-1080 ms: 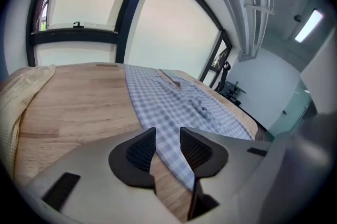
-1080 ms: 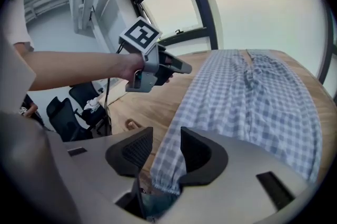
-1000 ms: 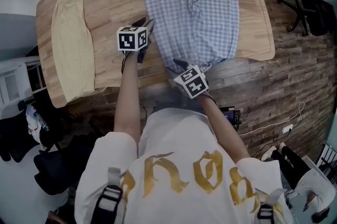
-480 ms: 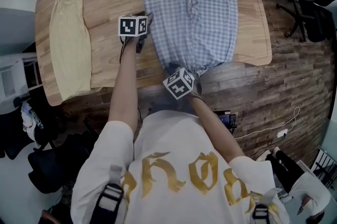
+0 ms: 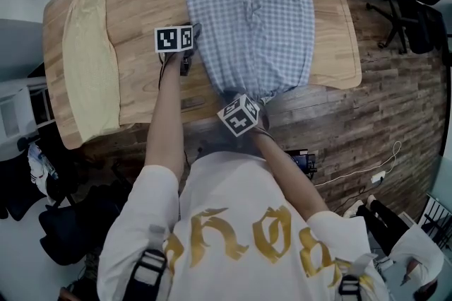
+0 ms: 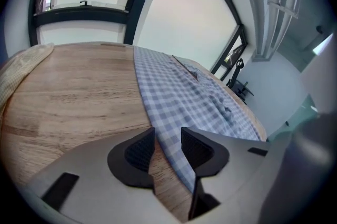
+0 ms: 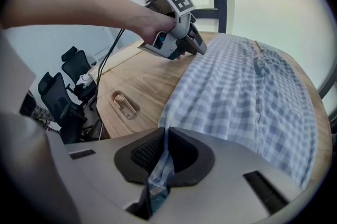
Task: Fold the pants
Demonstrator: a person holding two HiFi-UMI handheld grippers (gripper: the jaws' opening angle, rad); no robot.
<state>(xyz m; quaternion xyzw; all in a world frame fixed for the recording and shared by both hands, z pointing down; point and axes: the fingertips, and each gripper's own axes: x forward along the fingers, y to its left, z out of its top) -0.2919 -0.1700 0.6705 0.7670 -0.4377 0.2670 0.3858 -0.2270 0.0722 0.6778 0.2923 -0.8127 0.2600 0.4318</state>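
- Looking down from the head view, I count one pair of checked pants (image 5: 258,10) spread flat along one wooden table (image 5: 141,10), its near end bunched at the table's near edge. One yellow cloth (image 5: 88,59) lies well apart by the left side.
- Two grippers are at work: the left gripper (image 5: 192,31) sits at the pants' left edge, and the right gripper (image 5: 240,96) is down at the bunched near end.
- Over to the left gripper view: the left gripper (image 6: 167,146) has its two jaws spread, resting low over the table (image 6: 79,97). The pants (image 6: 184,97) edge runs through the gap, and neither pad presses it.
- Now the right gripper view: the right gripper (image 7: 164,152) has just been closing its jaws, and they pinch a fold of the pants (image 7: 247,97). The left gripper (image 7: 197,44) shows beyond, at the fabric's edge.
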